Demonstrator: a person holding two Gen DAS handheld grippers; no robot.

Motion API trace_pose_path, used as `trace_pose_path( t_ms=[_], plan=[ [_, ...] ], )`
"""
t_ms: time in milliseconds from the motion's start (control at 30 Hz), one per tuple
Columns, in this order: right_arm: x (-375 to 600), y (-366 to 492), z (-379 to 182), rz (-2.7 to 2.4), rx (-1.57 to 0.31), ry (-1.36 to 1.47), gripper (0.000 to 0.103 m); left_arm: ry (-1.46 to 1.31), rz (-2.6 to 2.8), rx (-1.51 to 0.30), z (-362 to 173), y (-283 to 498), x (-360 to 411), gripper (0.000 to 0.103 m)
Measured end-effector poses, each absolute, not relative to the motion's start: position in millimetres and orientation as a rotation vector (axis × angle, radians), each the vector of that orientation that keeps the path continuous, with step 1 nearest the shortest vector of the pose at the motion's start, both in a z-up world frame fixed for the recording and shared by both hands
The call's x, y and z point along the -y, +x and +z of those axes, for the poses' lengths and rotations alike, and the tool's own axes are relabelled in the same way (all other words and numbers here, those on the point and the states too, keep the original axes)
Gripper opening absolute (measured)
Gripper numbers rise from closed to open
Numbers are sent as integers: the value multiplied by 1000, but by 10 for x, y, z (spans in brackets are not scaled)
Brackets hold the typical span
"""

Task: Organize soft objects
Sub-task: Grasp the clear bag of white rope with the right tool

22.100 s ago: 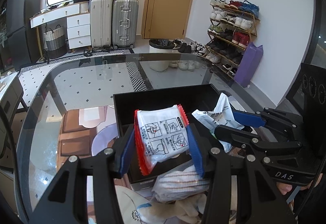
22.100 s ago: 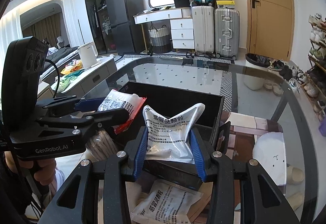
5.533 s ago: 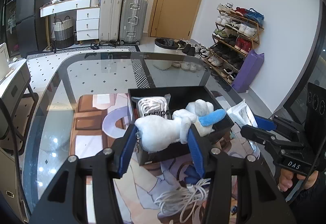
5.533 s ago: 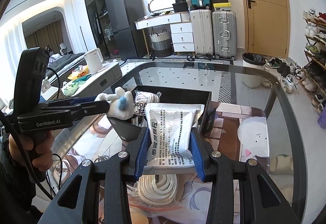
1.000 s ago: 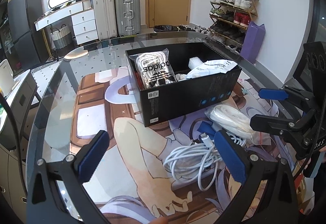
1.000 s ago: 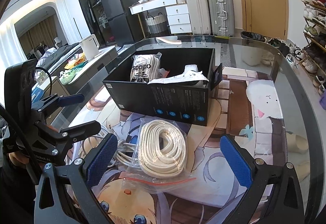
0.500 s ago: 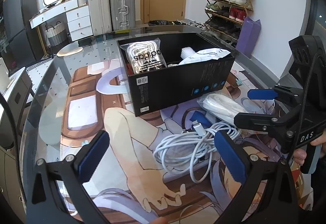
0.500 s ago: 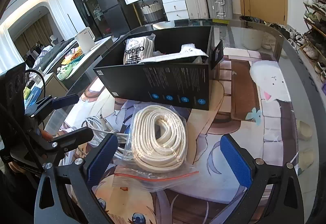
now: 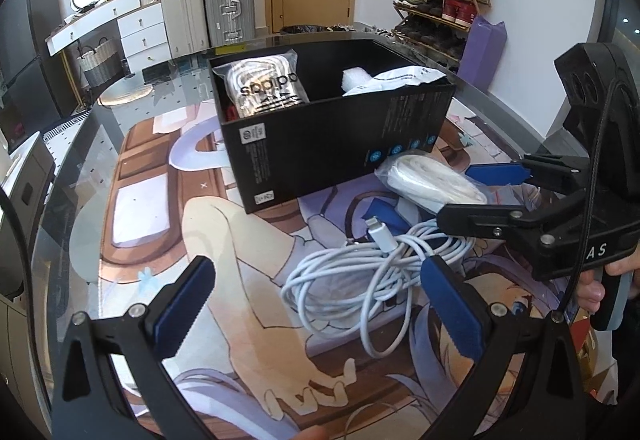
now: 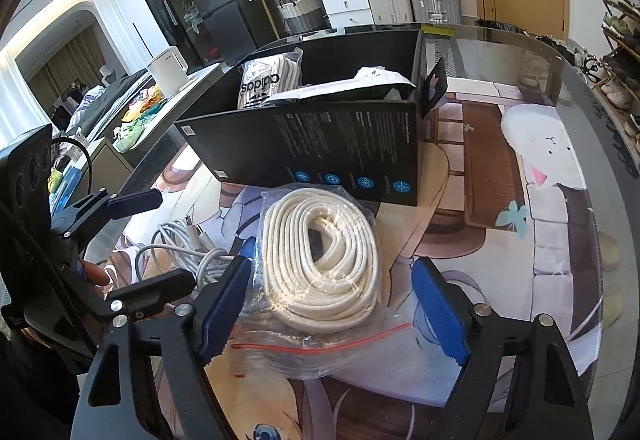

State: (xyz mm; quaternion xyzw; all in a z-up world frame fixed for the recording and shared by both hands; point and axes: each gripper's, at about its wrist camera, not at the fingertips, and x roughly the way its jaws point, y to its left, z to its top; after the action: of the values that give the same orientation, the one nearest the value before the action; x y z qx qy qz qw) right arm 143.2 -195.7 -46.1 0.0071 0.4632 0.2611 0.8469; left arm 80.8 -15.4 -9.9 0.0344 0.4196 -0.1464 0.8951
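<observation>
A black box [image 9: 340, 144] [image 10: 320, 152] on the table holds an adidas bag [image 9: 264, 88] [image 10: 266, 84] and white packets [image 9: 396, 78] [image 10: 340, 88]. In front of it lie a tangled white cable [image 9: 360, 264] [image 10: 180, 244] and a coiled cream rope in a clear zip bag [image 10: 324, 260] [image 9: 428, 180]. My left gripper [image 9: 320, 304] is open and empty, low over the cable. My right gripper [image 10: 328, 304] is open and empty, its fingers either side of the rope bag.
The table is glass with a printed anime mat [image 9: 248, 272] [image 10: 500, 200]. Beyond it stand suitcases [image 9: 208, 8], a white dresser [image 9: 120, 24], a shoe rack [image 9: 440, 0] and a fridge [image 10: 216, 0]. A kettle [image 10: 168, 70] sits on a side counter.
Both grippers have moved forward and lower toward the cable and the rope bag, staying open. Earlier they held packets and a plush toy, which now lie in the box.
</observation>
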Motion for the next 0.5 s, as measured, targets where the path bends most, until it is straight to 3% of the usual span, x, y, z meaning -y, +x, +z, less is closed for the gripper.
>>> trace_pose_path(
  t_ms=[267,500],
  plan=[
    [1901,1465,-468,560,-975,-1,82,77,-333,-891,-116,807,176,103],
    [1891,1488,-466,565,-971,-11,72,96,-355,-905,-158,814,237,103]
  ],
)
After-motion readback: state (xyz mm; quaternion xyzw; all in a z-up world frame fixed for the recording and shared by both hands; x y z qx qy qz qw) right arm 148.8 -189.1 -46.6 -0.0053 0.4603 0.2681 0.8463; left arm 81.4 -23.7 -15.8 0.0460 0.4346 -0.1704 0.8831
